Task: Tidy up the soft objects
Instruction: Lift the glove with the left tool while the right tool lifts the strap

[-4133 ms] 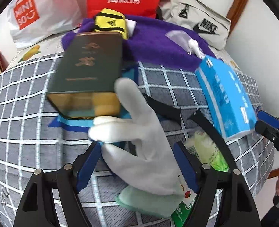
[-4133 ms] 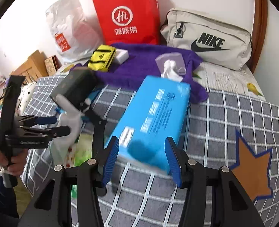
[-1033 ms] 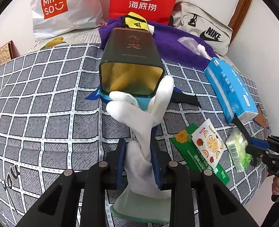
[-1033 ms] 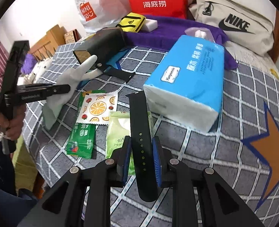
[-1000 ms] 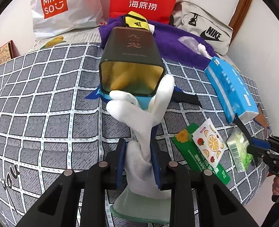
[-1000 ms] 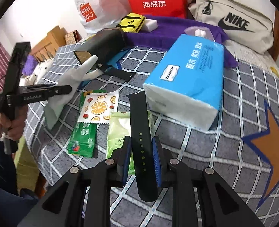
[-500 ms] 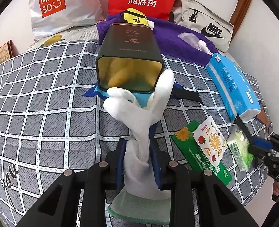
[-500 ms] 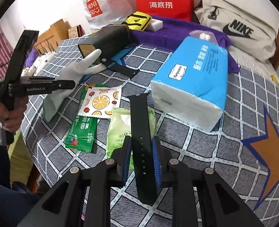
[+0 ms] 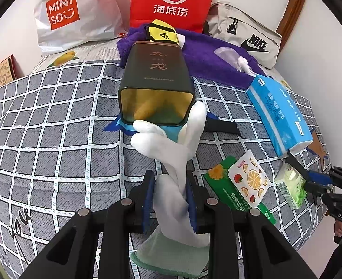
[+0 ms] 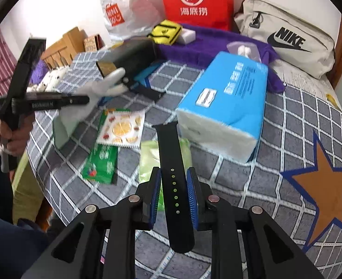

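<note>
A white glove (image 9: 171,153) hangs upright in my left gripper (image 9: 169,197), which is shut on its cuff end; the glove's fingers reach up in front of a dark tin (image 9: 157,81) lying open-mouthed on the checked bedspread (image 9: 54,139). My right gripper (image 10: 173,190) holds a black watch strap (image 10: 171,148) lifted above a green tissue pack (image 10: 147,160). Its jaws are opening slightly, with the strap still touching both pads. In the right wrist view the left gripper (image 10: 54,102) and the glove (image 10: 101,86) show at the left.
A blue tissue box (image 10: 229,97) lies right of the strap. A fruit-print sachet (image 10: 122,127) overlaps a green sachet (image 10: 101,160) near the bed's front edge. At the back sit a purple towel (image 9: 208,55), red bag (image 9: 171,0), Miniso bag (image 9: 73,14) and Nike bag (image 9: 247,37).
The right gripper has rolled a little with the strap still in it, shifting its view. The left gripper holds the glove in nearly the same place.
</note>
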A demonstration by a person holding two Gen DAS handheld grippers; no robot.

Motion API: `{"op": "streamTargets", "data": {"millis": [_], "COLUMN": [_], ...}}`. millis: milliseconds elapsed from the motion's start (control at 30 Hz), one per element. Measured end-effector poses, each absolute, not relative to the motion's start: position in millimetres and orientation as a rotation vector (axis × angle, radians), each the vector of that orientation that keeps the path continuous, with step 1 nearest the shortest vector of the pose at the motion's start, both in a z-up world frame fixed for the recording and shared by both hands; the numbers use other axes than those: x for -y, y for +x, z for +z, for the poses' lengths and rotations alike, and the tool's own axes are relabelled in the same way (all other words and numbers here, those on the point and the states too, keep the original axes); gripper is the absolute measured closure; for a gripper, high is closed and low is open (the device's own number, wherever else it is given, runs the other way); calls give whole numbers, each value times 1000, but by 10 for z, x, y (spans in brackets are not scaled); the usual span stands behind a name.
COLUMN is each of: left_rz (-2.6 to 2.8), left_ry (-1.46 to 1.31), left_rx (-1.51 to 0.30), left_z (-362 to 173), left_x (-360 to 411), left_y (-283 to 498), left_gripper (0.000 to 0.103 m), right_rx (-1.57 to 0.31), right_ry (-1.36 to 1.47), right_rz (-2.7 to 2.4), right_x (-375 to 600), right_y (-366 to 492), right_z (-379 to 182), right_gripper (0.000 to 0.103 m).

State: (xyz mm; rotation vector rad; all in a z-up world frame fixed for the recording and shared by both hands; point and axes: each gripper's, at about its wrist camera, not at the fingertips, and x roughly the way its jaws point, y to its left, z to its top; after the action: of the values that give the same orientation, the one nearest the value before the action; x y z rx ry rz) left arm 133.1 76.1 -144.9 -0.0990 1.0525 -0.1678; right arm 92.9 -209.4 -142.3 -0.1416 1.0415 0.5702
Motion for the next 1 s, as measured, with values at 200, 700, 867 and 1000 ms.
{"op": "streamTargets", "data": {"millis": [200,700,867,1000], "left_rz": [-174,-175,-182,-200], "left_ry": [-98,-95,-108,-128], "left_rx": [-1070,-1081,-1059,-1036], "left_z": [-1513,-1532,-1466,-1365], "left_x": [-718,-708,-749,-797], "left_y": [1351,1345,1317,1294], "left_gripper": [78,78,78,78], "right_rx": [-1064,-1024,-991,-969], "right_ry": [-132,-229,-169,-170], "right_rz": [560,556,599,605], "right_x": [2175,1985,1999,1945], "right_y": [864,852,831,843], "right_z": [-1500,-1507,-1324,-1209], "right_gripper": [79,82,83,83]}}
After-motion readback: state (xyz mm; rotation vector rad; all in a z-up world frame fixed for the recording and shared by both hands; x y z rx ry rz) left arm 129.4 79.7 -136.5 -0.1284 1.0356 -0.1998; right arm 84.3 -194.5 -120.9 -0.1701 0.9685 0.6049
